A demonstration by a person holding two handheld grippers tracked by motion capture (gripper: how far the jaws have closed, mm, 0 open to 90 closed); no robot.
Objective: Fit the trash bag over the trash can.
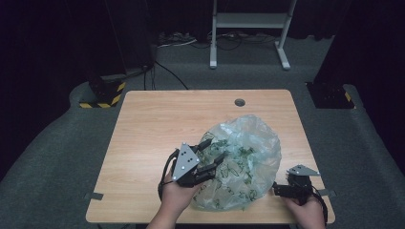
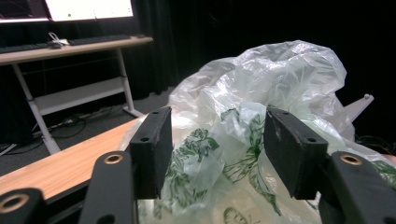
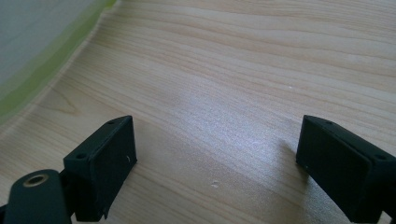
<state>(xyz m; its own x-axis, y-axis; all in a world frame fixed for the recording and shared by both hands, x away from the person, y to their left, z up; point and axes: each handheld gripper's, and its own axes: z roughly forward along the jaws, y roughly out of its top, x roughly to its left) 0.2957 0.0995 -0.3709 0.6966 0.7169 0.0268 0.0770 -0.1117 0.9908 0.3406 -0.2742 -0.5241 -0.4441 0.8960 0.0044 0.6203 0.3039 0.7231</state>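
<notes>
A crumpled, see-through plastic bag with green print [image 1: 243,157] lies on the right half of the wooden table [image 1: 157,119]. At the bag's left side my left gripper [image 1: 216,149] is open. In the left gripper view its two black jaws [image 2: 217,135] stand apart, with folds of the bag [image 2: 280,79] bulging between and beyond them; the pads do not press on the film. My right gripper [image 1: 279,190] rests low by the table's front right corner, beside the bag's right edge. Its jaws [image 3: 215,154] are open over bare wood [image 3: 233,70], and the bag's greenish rim [image 3: 28,46] lies at the upper left.
A round cable hole [image 1: 239,102] sits near the table's far edge. Beyond the table stand a white desk frame [image 1: 248,28] and a yellow-and-black striped base [image 1: 102,95] on grey carpet. The left gripper view shows another desk [image 2: 70,44] with a keyboard.
</notes>
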